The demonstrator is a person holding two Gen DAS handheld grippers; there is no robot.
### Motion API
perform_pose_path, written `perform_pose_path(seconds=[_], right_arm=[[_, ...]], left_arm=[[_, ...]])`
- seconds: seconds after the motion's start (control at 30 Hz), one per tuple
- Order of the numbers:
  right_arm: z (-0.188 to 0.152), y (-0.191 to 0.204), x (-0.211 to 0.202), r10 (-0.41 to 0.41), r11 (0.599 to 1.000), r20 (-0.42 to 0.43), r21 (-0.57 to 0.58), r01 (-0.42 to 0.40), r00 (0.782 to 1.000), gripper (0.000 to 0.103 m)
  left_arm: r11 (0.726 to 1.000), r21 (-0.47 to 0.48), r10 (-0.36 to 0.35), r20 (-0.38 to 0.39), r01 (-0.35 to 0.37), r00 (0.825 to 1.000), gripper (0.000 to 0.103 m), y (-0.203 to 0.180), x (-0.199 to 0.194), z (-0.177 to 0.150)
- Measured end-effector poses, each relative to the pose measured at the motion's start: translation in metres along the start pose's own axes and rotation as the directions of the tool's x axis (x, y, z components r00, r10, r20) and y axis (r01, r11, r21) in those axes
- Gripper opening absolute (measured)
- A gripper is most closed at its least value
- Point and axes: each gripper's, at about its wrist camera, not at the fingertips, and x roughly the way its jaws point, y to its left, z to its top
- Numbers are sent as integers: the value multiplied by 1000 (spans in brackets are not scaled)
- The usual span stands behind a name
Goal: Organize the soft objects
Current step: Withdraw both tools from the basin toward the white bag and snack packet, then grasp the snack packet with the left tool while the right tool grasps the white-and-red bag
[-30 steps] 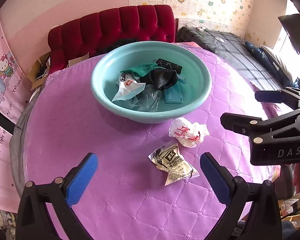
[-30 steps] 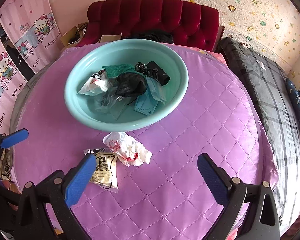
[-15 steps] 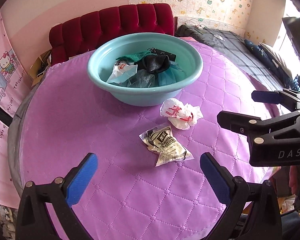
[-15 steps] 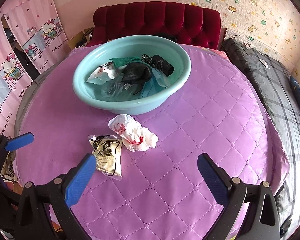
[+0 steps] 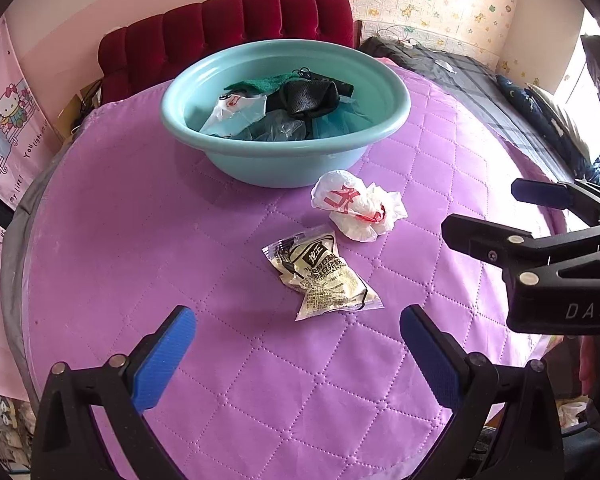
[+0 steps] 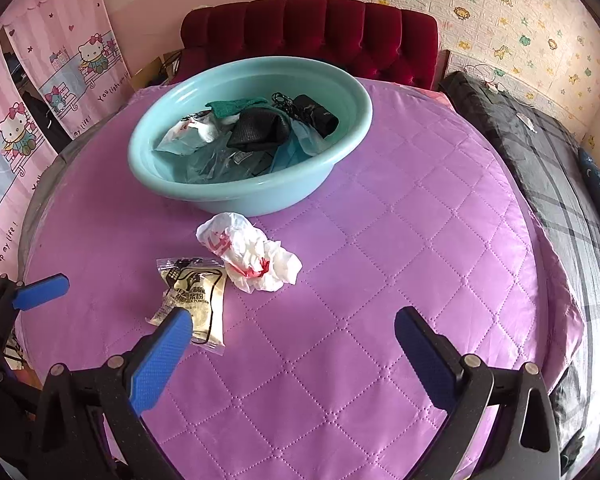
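- Left gripper [image 5: 298,344] hovering above the near part of the purple quilted tabletop [image 5: 140,240]; jaws spread wide, released, grasping nothing; blue pads [image 5: 162,360] framing bare quilt.
- Right gripper [image 6: 294,350] likewise hanging over the near edge of the tabletop [image 6: 400,240]; jaws spread wide and gripping nothing; its left blue pad [image 6: 162,360] overlapping the lower corner of the sachet in the right wrist view; contact or mere overlap impossible to tell.
- Crinkled sachet of soy milk powder [image 5: 320,274] lying flat on the quilt, ahead of the left gripper and closer to its right pad; showing in the right wrist view [image 6: 194,300] at lower left.
- Crumpled white plastic bag with red print [image 5: 356,206] sitting just beyond the sachet, between it and the basin, close to both; touching either impossible to tell; appearing in the right wrist view [image 6: 252,256] just right of the sachet.
- Teal basin [image 5: 260,160] standing upright farther back on the tabletop; also appearing in the right wrist view [image 6: 172,184]; holding a heap of soft things: green cloth [image 5: 260,82], black mesh piece [image 5: 310,98], white bag with a red mark [image 5: 236,110], clear plastic film [image 5: 280,130], bluish face mask [image 6: 306,140].
- Right gripper's body [image 5: 540,256] reaching in from the right side of the left wrist view; left gripper's blue pad [image 6: 40,292] poking in at the left edge of the right wrist view.
- Dark red tufted sofa [image 5: 228,28] standing behind the tabletop; pink cartoon-cat curtains [image 6: 16,132] hanging at left; dark plaid bedding [image 6: 560,160] lying at right.
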Motion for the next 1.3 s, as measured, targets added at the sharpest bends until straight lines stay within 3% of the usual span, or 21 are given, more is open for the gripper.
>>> perform_pose_path(seconds=[1.27, 1.3], right_arm=[[2, -32, 72, 23, 999, -138, -22, -26, 990, 103], [3, -32, 73, 25, 999, -138, -21, -28, 990, 103]], left_arm=[[993, -120, -22, -153, 4, 988, 103, 1, 101, 13], [992, -122, -24, -154, 5, 988, 100, 2, 102, 13]])
